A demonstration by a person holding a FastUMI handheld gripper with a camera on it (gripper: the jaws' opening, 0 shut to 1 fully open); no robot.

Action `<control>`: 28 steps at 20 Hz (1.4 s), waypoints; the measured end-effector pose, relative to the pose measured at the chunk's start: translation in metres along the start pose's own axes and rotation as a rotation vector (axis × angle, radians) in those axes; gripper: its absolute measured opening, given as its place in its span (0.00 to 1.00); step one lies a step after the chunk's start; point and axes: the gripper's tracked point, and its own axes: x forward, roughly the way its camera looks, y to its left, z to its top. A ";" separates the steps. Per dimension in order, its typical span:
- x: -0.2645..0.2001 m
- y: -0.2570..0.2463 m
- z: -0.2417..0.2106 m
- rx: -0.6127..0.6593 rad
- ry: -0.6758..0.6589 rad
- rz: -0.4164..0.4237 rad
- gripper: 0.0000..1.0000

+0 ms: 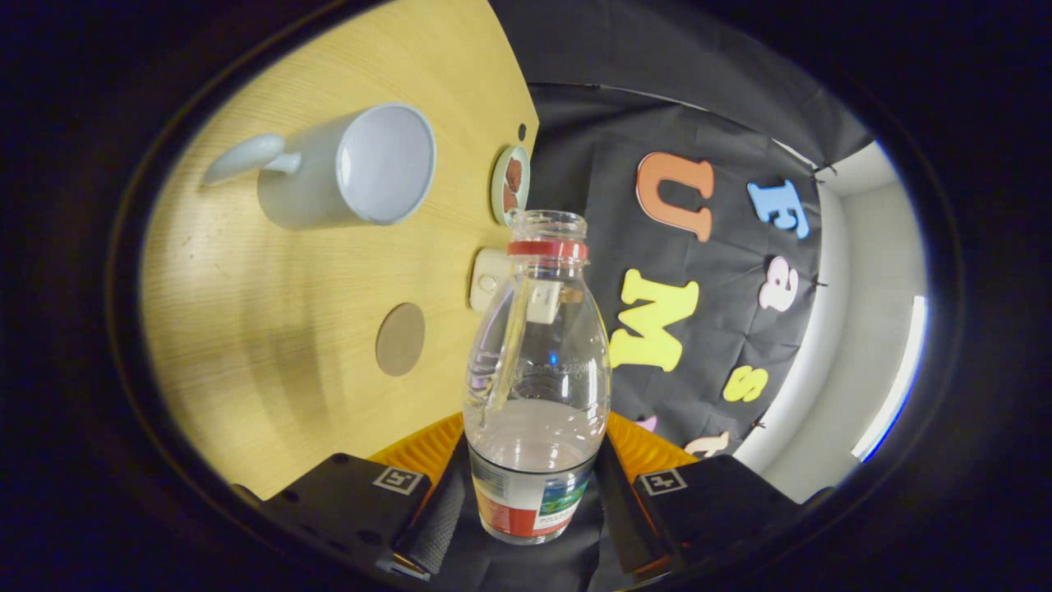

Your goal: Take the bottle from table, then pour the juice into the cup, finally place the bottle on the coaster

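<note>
Bottom centre: fingers (532, 493) clamped on uncapped bottle (536, 370), part full. Cup (349, 168) upper left on table (271, 329); coaster (400, 339) between.

A staged recording booth, not a lived-in room. A black cloth wall (723, 107) hangs in creases directly behind a pale wood-grain tabletop (246, 329), and a plain white wall (855, 247) with a bright light strip (900, 370) shows past the cloth's edge. The tabletop carries only a sparse set of props: a white cup (345, 168), a round brown coaster (400, 339), a small round dish (510, 184) and a small white box (491, 279) at its far edge.
</note>
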 end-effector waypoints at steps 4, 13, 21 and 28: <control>-0.001 -0.003 0.003 -0.028 -0.003 -0.013 0.80; 0.000 -0.002 0.000 -0.052 0.002 -0.024 0.80; 0.002 -0.004 -0.004 -0.047 0.016 -0.036 0.80; -0.008 -0.016 0.002 -0.133 -0.002 -0.084 0.80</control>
